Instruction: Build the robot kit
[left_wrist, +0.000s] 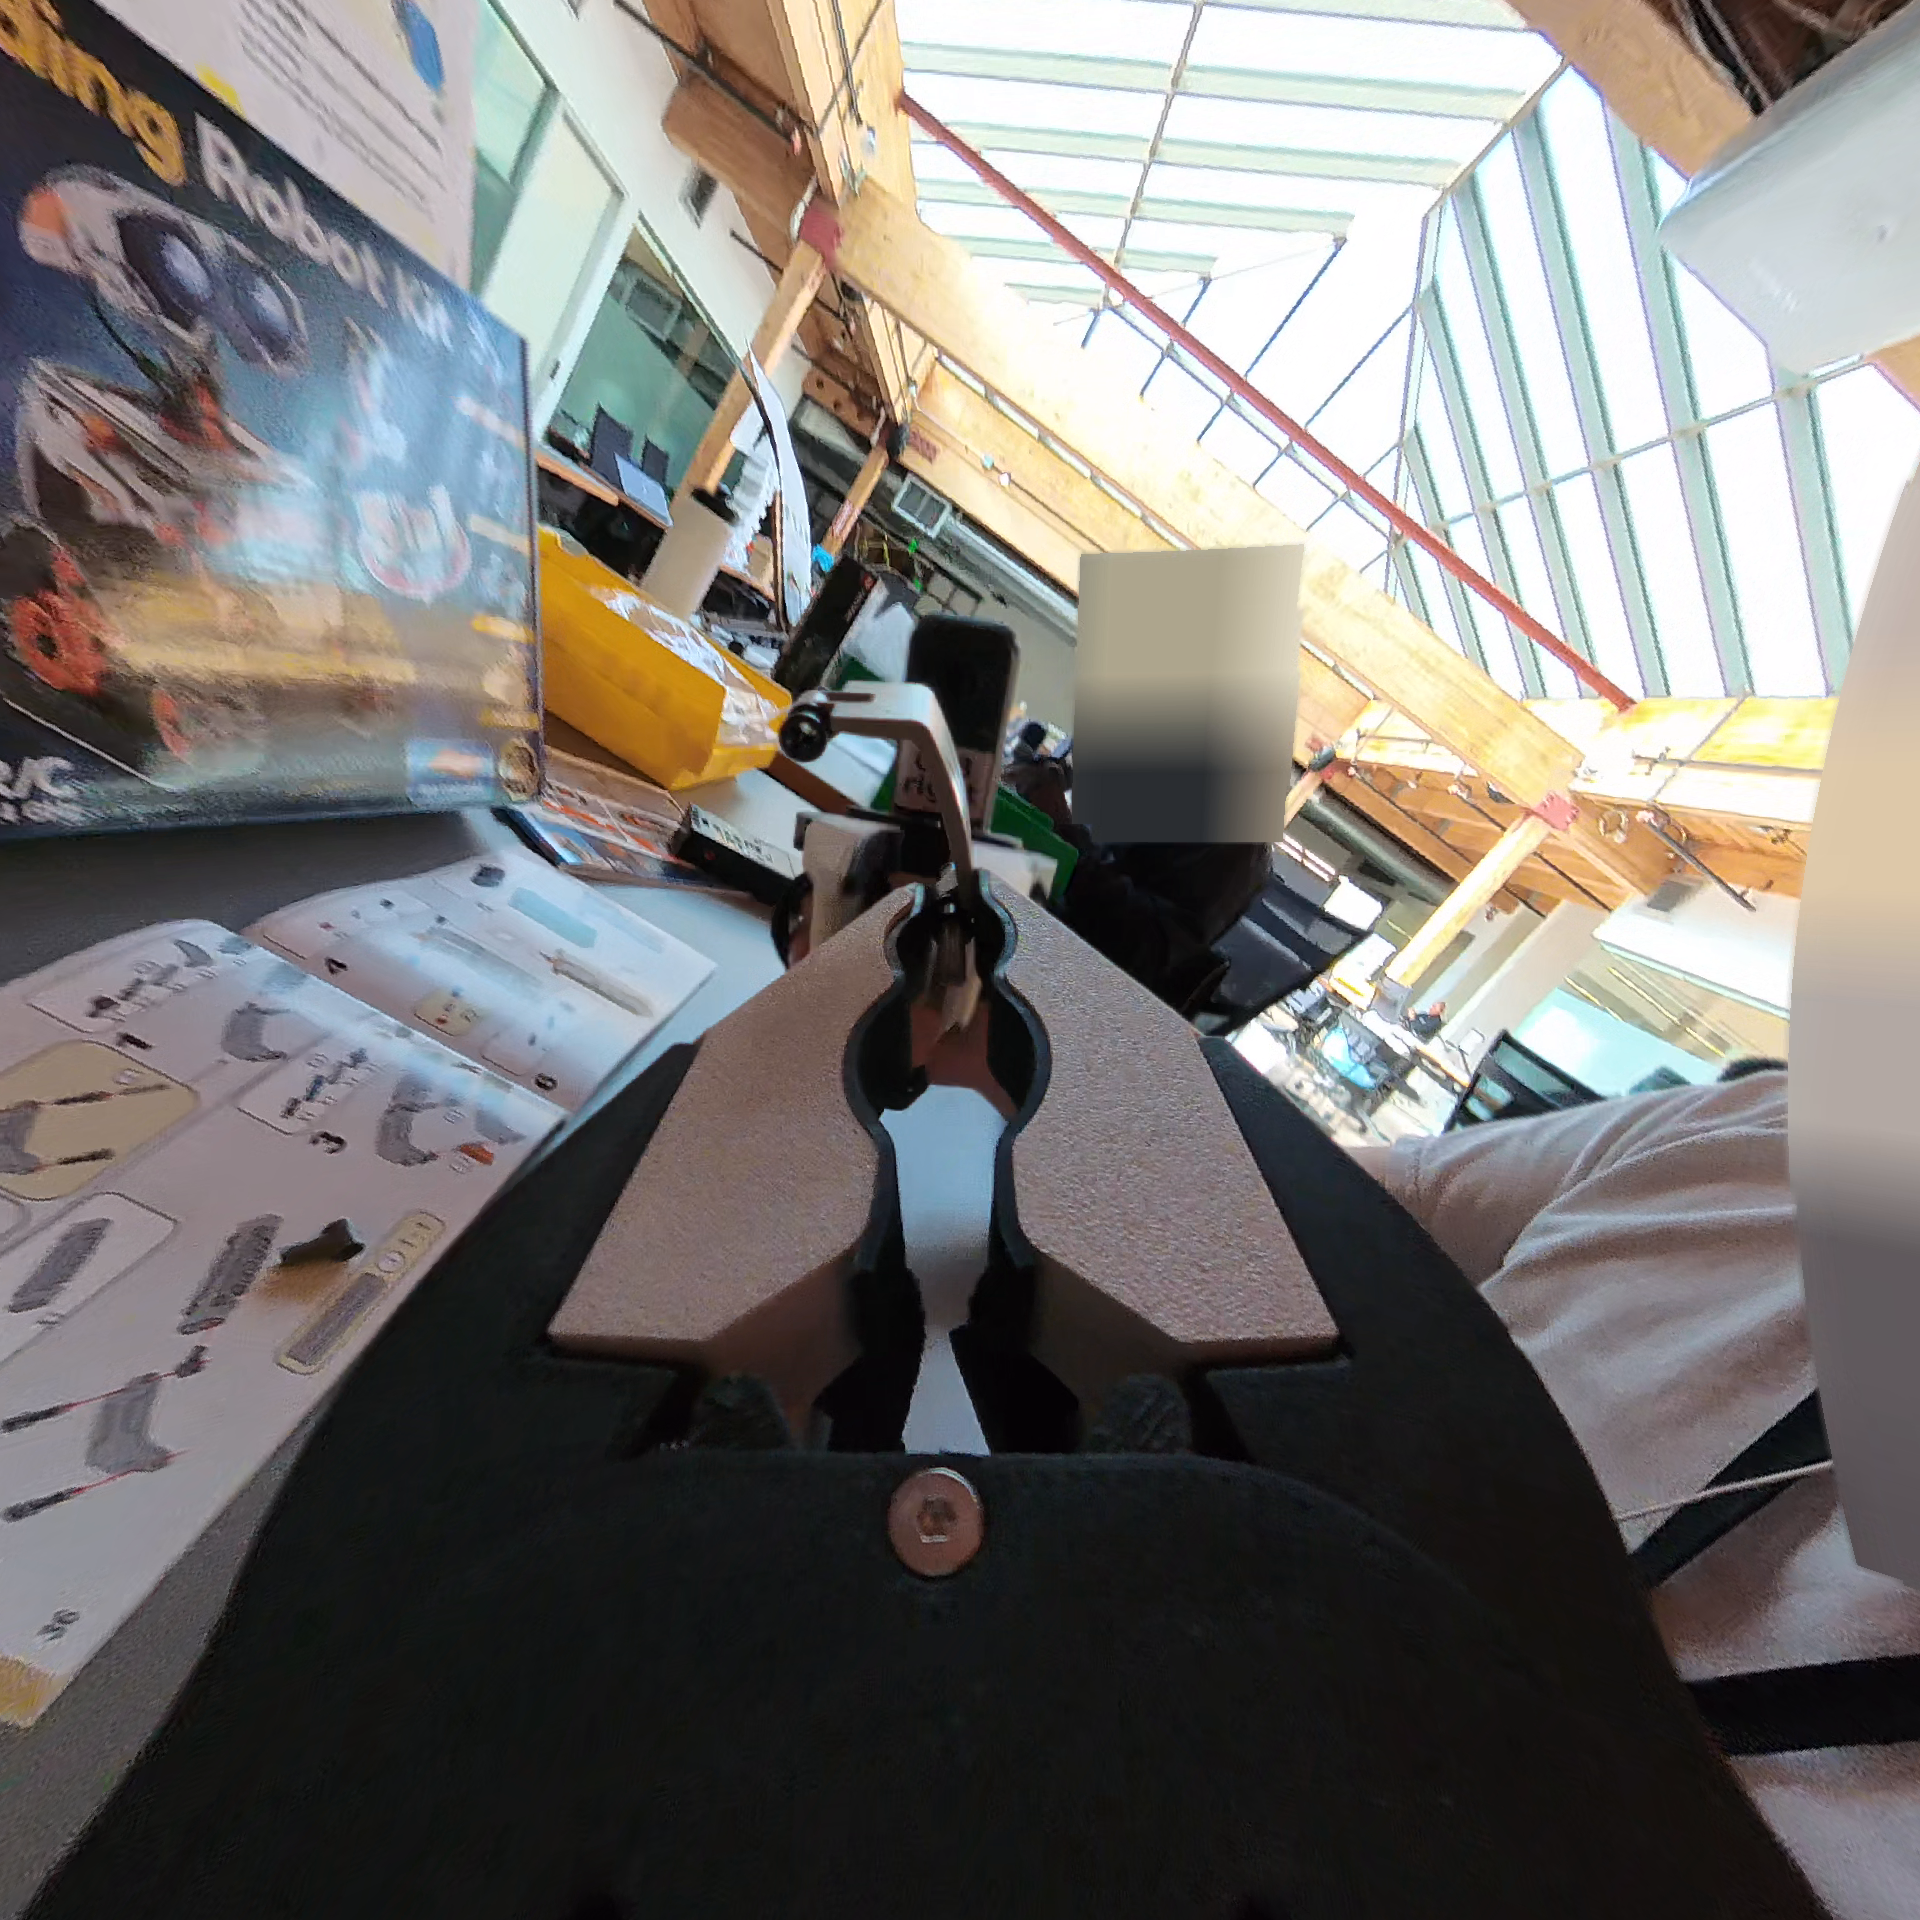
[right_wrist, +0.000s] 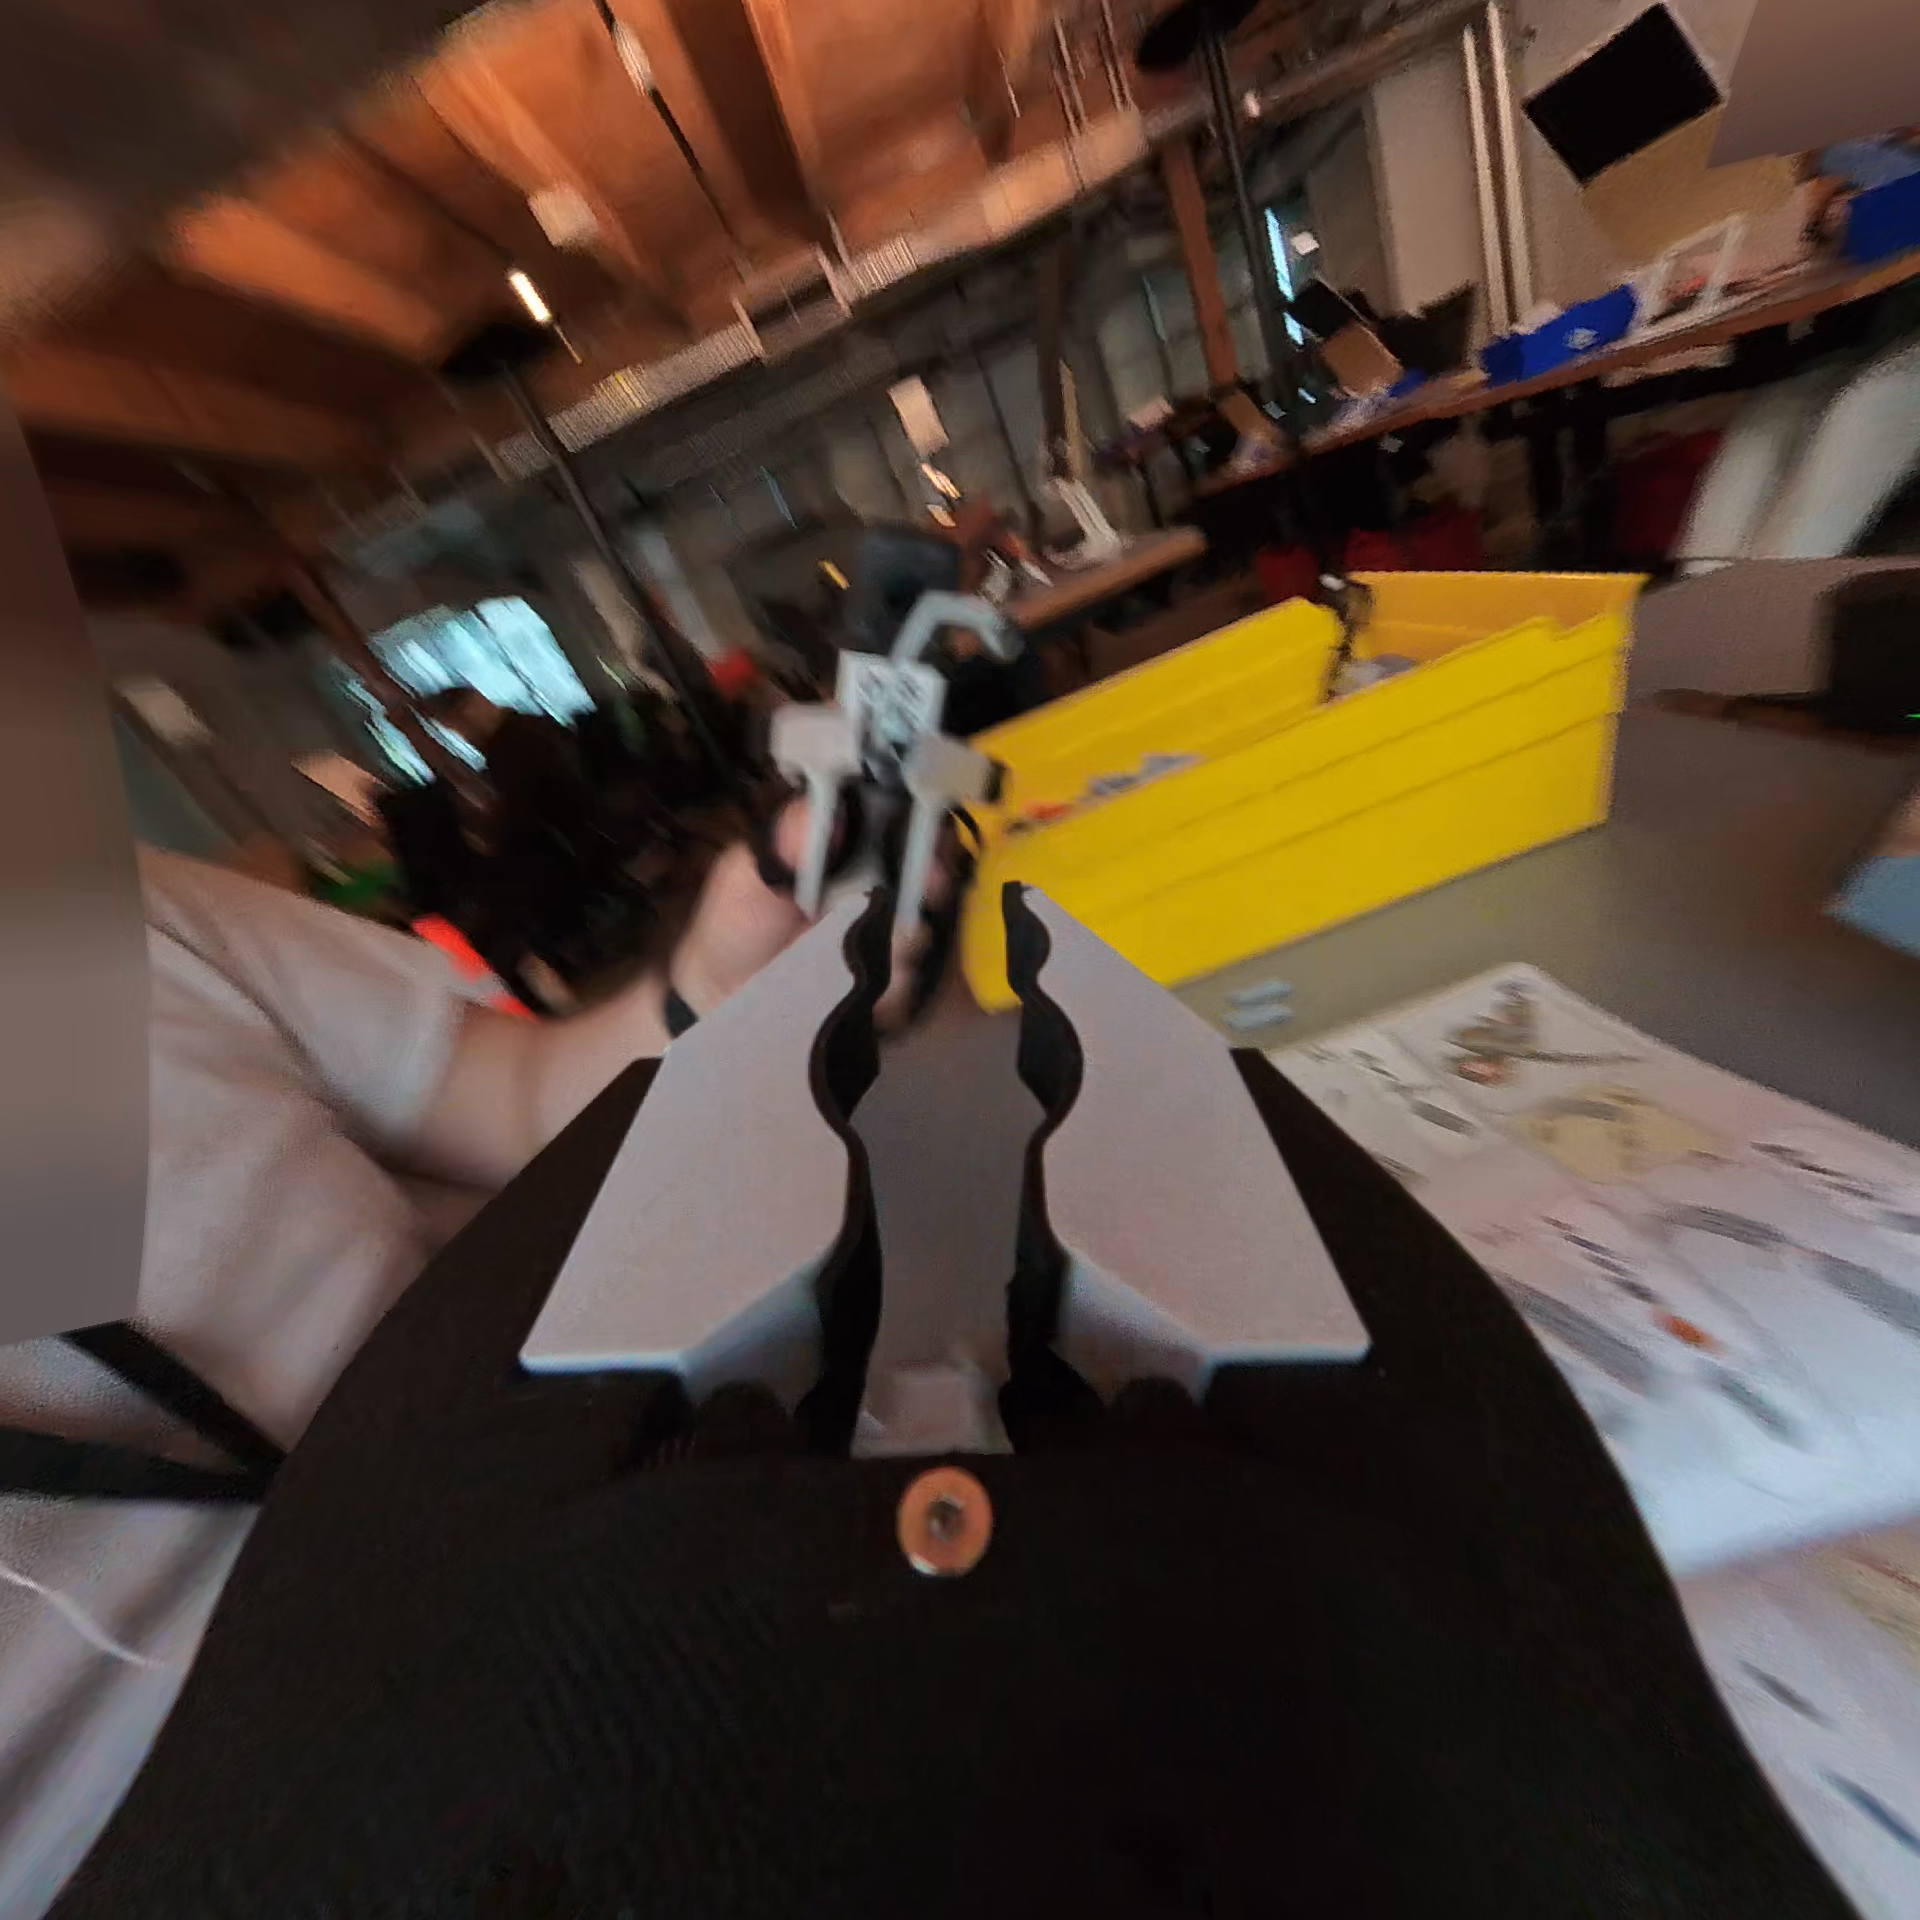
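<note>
Your left gripper (left_wrist: 948, 914), seen at the centre of the left wrist view, has its fingers pinched together on a curved grey part (left_wrist: 914, 748) that rises out of the tips and bends toward the left, ending in a small black pin. Only this view shows the grip itself.

The right wrist view, heavily blurred, shows your right gripper (right_wrist: 940, 914) with its fingers parted by a narrow gap and nothing between them. Beyond its tips, at upper centre, the left gripper appears from the front, with the same grey part hooked above it. How near the right fingertips are to it you cannot tell through the blur.

On the left of the left wrist view, an open instruction booklet (left_wrist: 260, 1143) lies on the grey table (left_wrist: 156, 883), with a small dark piece (left_wrist: 324, 1243) resting on its page. A toy kit box (left_wrist: 260, 447) stands at upper left, and a yellow bin (left_wrist: 644, 665) sits behind it.

The right wrist view shows that bin (right_wrist: 1351, 769) far more fully, at centre right, with the booklet (right_wrist: 1621, 1247) at lower right. The box and the dark piece appear only in the left view.

A light sleeve (left_wrist: 1621, 1299) crosses the lower right of the left view.
</note>
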